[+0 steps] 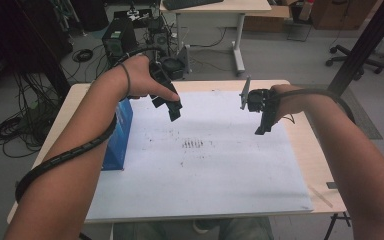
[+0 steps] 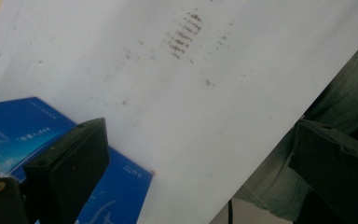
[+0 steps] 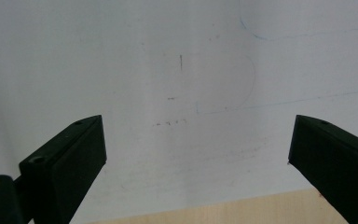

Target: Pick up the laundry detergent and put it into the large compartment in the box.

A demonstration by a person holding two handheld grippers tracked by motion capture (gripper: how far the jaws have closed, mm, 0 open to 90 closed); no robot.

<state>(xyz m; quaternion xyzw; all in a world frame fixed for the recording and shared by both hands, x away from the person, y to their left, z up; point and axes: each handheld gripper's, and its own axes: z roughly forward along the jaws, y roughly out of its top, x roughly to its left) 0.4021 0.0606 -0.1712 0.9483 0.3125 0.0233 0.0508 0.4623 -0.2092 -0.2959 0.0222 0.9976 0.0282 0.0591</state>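
Observation:
Both hand-held grippers hover above a white sheet (image 1: 205, 170) that covers most of the wooden table (image 1: 300, 135). My left gripper (image 1: 172, 107) hangs over the sheet's far left part, jaws wide apart and empty in the left gripper view (image 2: 198, 149). A blue box (image 1: 117, 137) stands at the sheet's left edge, partly behind the left forearm; it also shows as the blue box (image 2: 23, 123) behind the left jaw. My right gripper (image 1: 261, 125) is held over the far right part, open with nothing between its jaws (image 3: 198, 149).
Faint brownish smudges (image 1: 194, 144) mark the sheet's middle. Beyond the table's far edge are a computer tower (image 1: 119, 37), tangled cables (image 1: 15, 125) on the floor and a desk (image 1: 215, 6). A dark post (image 1: 365, 45) slants at the right. The person's legs (image 1: 230, 230) are at the near edge.

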